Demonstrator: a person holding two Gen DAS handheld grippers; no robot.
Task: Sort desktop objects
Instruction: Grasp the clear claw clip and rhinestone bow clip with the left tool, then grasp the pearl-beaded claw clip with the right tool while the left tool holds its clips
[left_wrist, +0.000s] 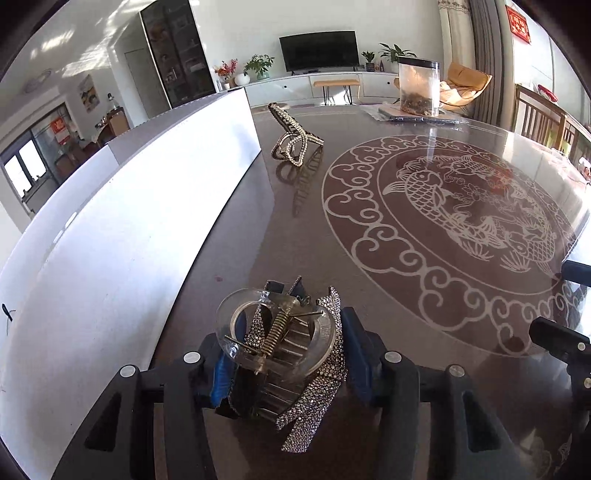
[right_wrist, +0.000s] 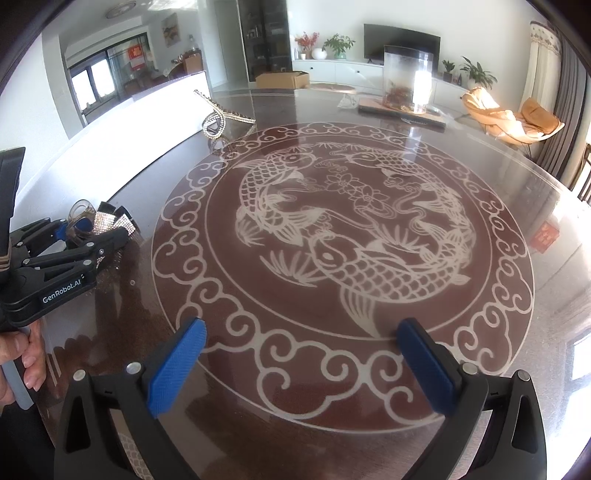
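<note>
A clear plastic hair claw clip (left_wrist: 258, 332) trimmed with rhinestone strips sits between the blue pads of my left gripper (left_wrist: 288, 365), which is shut on it just above the table. The right wrist view shows that same clip (right_wrist: 107, 221) in the left gripper (right_wrist: 92, 230) at the far left. A second clip (left_wrist: 293, 138), gold with a rhinestone loop, lies on the table farther ahead beside a white box (left_wrist: 129, 221). My right gripper (right_wrist: 301, 365) hangs open over the table's fish pattern with nothing between its fingers.
The round glass-topped table (right_wrist: 535, 295) carries a carved fish medallion. The long white box (right_wrist: 147, 122) runs along its left side. A clear jar (left_wrist: 419, 86) stands on a mat at the far edge. A hand (right_wrist: 29, 354) grips the left tool's handle.
</note>
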